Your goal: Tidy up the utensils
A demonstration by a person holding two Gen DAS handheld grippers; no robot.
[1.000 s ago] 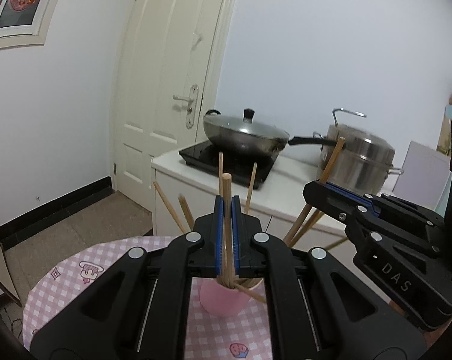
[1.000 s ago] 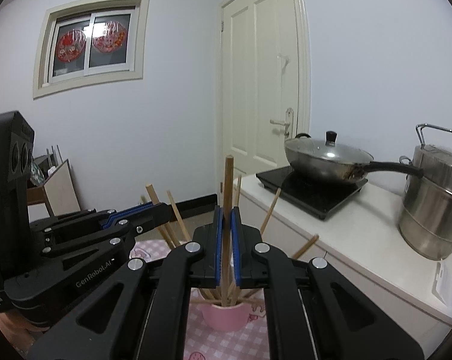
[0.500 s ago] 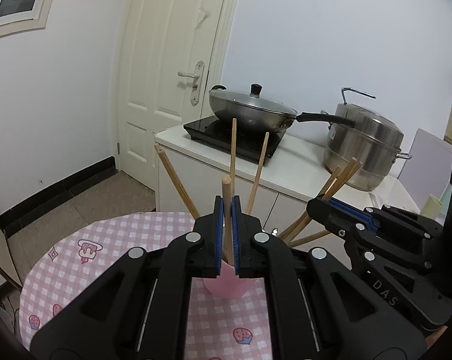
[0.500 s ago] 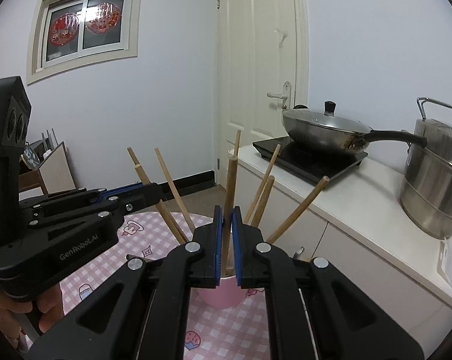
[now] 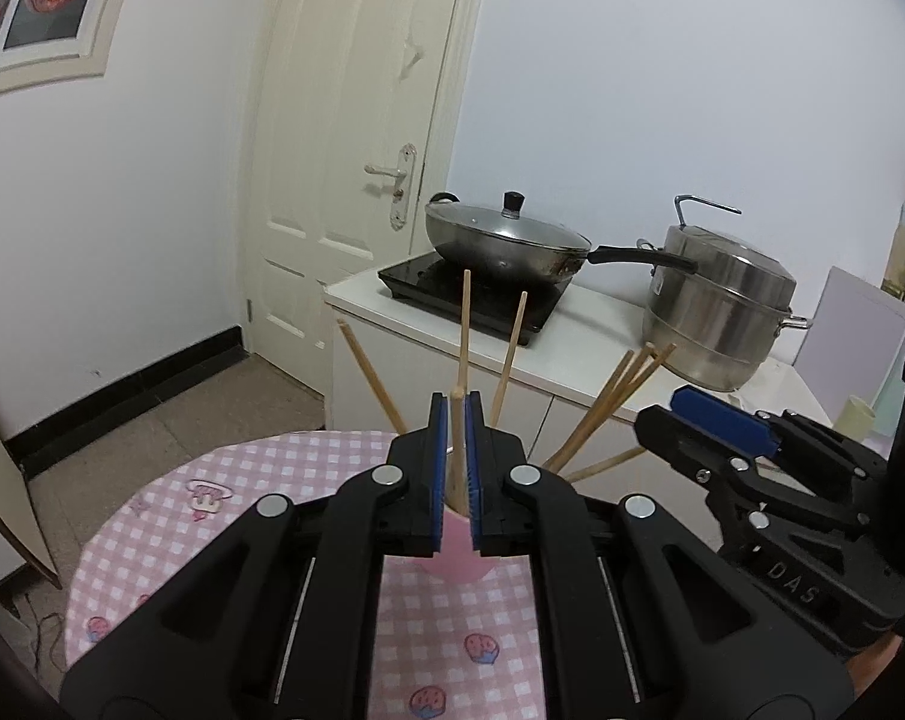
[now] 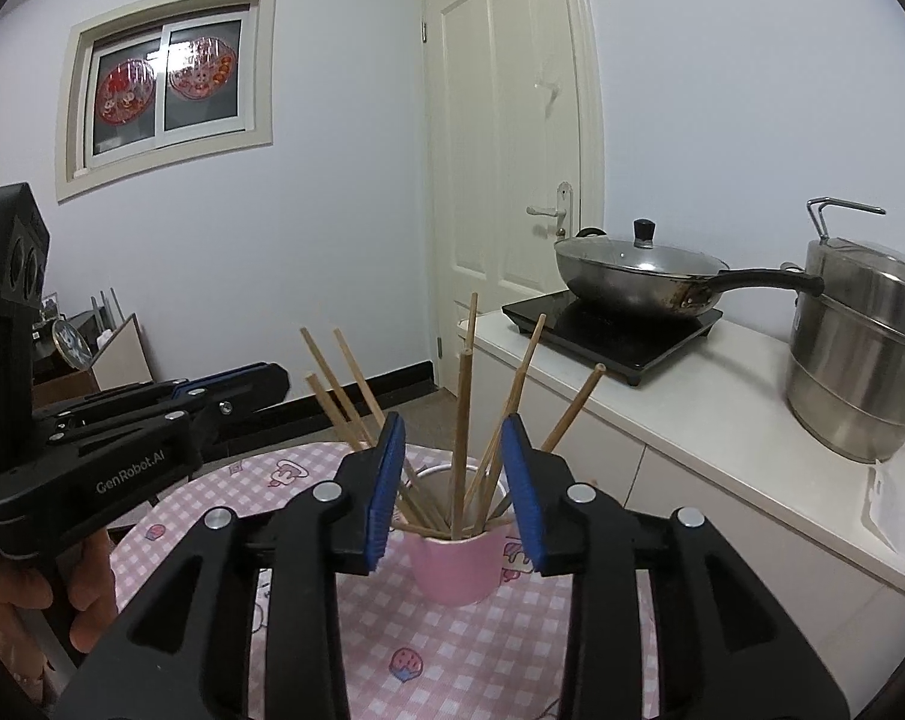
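A pink cup (image 6: 458,564) stands on the pink checked table (image 6: 452,660) and holds several wooden chopsticks (image 6: 461,438) that fan out. My right gripper (image 6: 452,474) is open, its blue pads either side of the cup, holding nothing. My left gripper (image 5: 457,456) is shut on one chopstick (image 5: 457,450) that stands over the cup (image 5: 458,546), whose rim is hidden behind the jaws. The right gripper also shows in the left wrist view (image 5: 722,432), and the left gripper in the right wrist view (image 6: 236,387).
A white counter (image 6: 722,396) behind the table carries a black cooktop (image 6: 614,330) with a lidded wok (image 6: 632,276) and a steel steamer pot (image 6: 860,360). A white door (image 6: 506,180) is behind. A hand (image 6: 62,594) holds the left tool.
My right gripper has opened and let go of its chopstick, which now stands in the cup. My left gripper has lowered its chopstick toward the cup. Both views have tilted down.
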